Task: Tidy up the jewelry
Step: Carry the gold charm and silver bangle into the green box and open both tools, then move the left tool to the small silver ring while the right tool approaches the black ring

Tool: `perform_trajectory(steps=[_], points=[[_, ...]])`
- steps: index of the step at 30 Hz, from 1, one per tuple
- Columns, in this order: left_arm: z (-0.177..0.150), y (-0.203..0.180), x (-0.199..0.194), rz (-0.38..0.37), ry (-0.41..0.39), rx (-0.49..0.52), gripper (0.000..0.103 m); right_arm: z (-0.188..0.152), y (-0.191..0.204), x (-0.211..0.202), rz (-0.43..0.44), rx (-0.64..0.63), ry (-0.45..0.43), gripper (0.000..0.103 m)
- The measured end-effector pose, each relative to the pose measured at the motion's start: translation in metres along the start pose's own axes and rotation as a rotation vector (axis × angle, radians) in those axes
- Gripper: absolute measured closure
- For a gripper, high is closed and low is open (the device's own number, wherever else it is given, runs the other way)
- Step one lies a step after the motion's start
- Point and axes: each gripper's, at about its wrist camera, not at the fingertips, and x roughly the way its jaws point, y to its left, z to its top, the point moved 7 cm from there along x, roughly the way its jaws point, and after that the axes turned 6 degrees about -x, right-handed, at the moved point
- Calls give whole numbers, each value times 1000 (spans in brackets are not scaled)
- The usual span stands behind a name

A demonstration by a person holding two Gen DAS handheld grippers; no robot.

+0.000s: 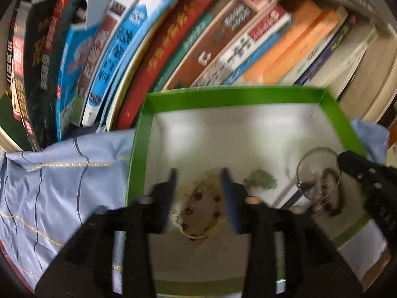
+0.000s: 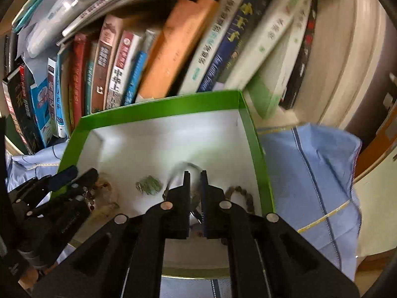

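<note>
Both hands are best lifted straight up, clear of the green box (image 1: 233,96), leaving the jewelry flat inside. The left gripper (image 1: 198,176) stands half open over a beaded bracelet (image 1: 201,211), gripping nothing. The right gripper (image 2: 195,176) is barely parted around a silver ring (image 2: 183,167).

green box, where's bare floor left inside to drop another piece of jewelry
The far half of the green box is bare, from the back wall down to the jewelry row. Crowded: the near strip, holding a red-bead bracelet, green pendant, silver bangle and brown bead bracelet, with both hand-held grippers over it.
</note>
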Motion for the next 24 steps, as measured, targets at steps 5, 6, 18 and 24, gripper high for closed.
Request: perform_trajectory(steps=[5, 6, 18, 24], points=[[-5, 1, -35, -2, -101, 9, 33, -12, -4, -51, 1, -6, -121, 42], [-7, 2, -46, -8, -121, 4, 30, -18, -5, -58, -3, -9, -135, 40], [-126, -8, -110, -120, -148, 37, 23, -166, -41, -77, -25, -62, 17, 38], [-190, -16, -83, -144, -11, 67, 23, -197, -32, -66, -12, -89, 61, 38]])
